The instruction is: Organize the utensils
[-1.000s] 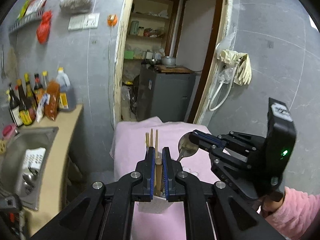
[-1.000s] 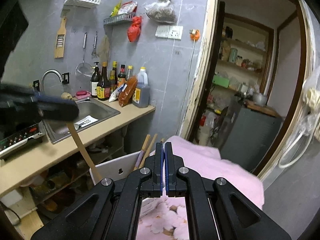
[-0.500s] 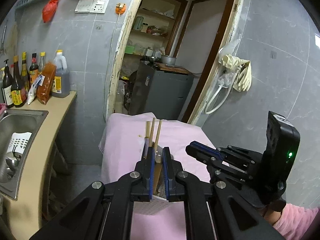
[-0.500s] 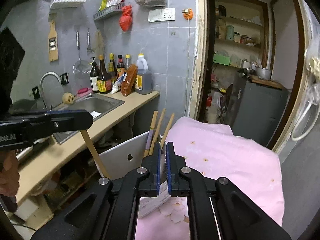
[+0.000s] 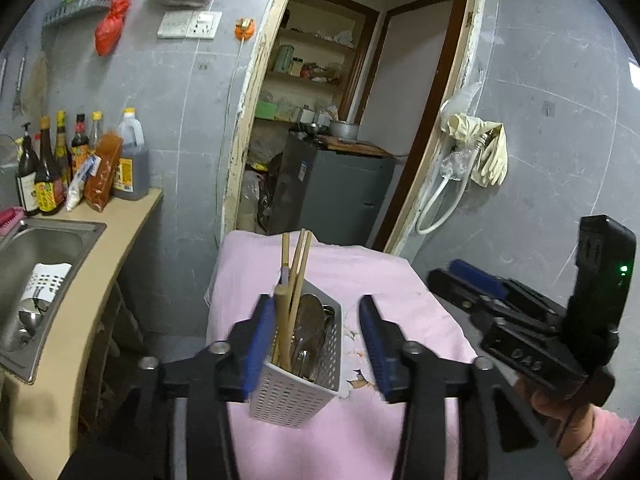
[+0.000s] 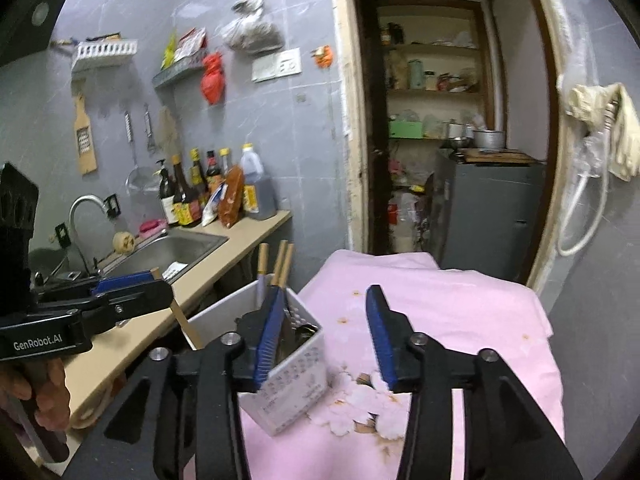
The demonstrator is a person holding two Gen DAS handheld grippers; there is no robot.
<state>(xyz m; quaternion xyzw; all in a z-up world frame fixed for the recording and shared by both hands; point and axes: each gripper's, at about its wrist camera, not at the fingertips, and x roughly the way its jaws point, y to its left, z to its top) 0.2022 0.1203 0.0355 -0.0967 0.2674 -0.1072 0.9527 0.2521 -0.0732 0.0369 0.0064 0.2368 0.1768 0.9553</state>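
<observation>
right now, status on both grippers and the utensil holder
Left gripper and right gripper opening, nothing held. White holder upright on pink cloth, chopsticks and spoons in. Nothing in the way.

White perforated plastic utensil holder (image 5: 296, 392), matt. Pale wooden chopsticks (image 5: 298, 264) inside, beside glossy metal spoons (image 5: 310, 320). Soft pink cloth (image 6: 440, 300), stained, over the table. Brushed steel sink (image 5: 44, 248); smooth beige countertop (image 5: 100, 264).

Grey tiled wall (image 5: 180, 92), open doorway (image 5: 352, 120)
</observation>
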